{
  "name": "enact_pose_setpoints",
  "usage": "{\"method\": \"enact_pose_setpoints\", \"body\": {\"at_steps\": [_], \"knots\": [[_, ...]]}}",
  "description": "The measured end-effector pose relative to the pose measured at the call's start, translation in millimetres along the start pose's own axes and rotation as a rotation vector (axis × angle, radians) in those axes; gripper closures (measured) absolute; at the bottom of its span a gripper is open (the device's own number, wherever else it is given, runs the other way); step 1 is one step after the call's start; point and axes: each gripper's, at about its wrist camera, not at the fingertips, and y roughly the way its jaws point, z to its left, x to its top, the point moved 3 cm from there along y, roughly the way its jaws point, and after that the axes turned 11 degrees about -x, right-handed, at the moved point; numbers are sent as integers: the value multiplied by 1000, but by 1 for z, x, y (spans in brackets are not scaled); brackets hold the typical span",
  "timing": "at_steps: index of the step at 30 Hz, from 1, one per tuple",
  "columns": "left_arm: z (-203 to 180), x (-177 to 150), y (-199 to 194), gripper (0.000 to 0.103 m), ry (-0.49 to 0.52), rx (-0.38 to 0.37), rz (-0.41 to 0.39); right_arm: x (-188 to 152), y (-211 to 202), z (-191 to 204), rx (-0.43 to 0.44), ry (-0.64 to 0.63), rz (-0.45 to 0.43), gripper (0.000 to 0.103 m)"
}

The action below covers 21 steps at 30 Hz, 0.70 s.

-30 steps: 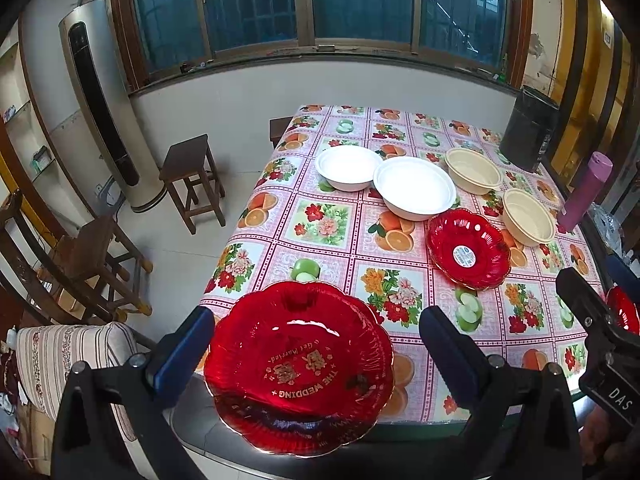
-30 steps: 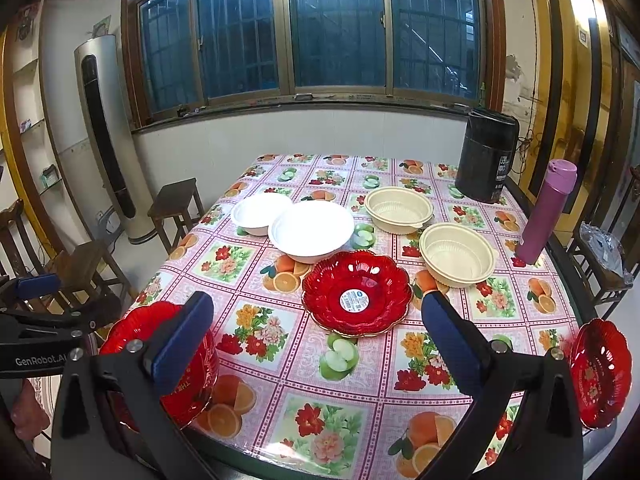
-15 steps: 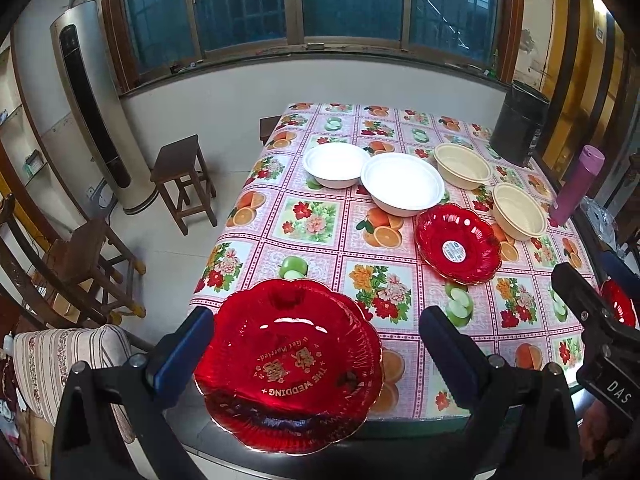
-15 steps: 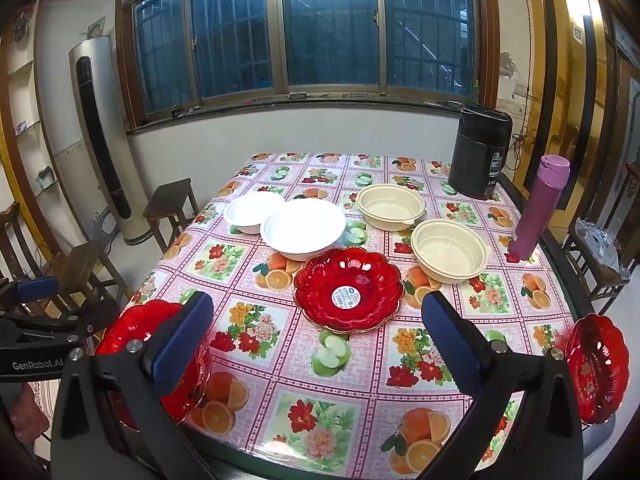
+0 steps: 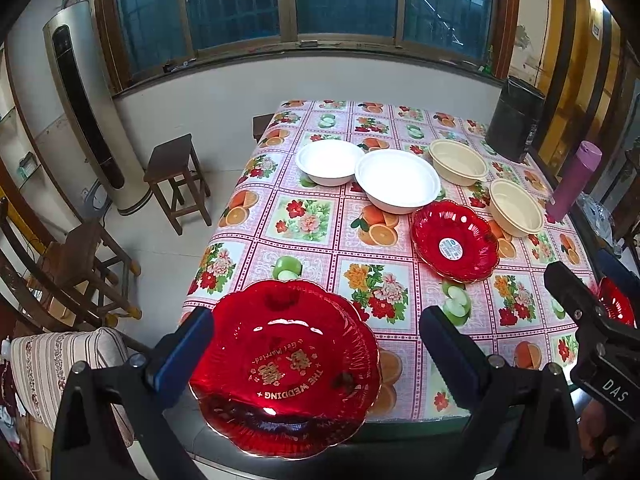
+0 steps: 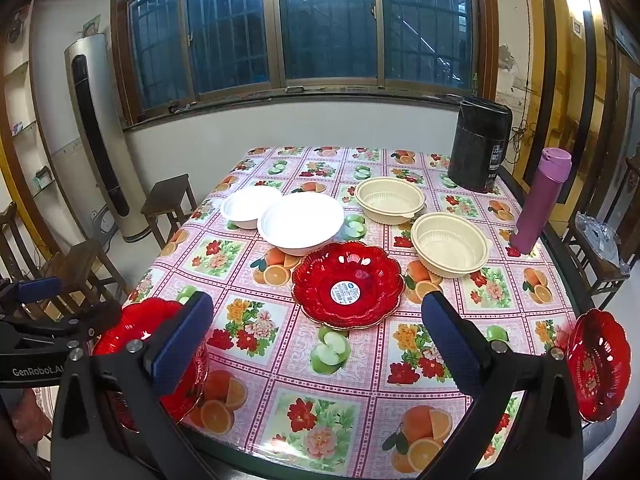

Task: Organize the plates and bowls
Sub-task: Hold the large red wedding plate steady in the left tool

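A: Plates and bowls, location? Red plate (image 5: 286,364) sits at the near left corner of the table (image 5: 308,216), overhanging the edge. A second red plate (image 6: 347,283) is mid-table; a third (image 6: 598,364) is at the near right edge.

B: Bowls?

A: Two white bowls (image 6: 301,223) touch behind the middle plate; two cream bowls (image 6: 449,243) stand to their right, near a purple bottle (image 6: 541,200).

B: Tool state?

A: Left gripper (image 5: 316,346): jaws spread wide around the corner plate, holding nothing. Right gripper (image 6: 316,342): jaws wide apart, empty, above the table.
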Motion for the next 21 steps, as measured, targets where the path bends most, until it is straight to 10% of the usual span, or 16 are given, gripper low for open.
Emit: {"method": "enact_pose_setpoints", "body": {"at_steps": [21], "knots": [[39, -12, -3, 0, -78, 50, 14, -5, 8, 37, 57, -54, 27, 0]]}}
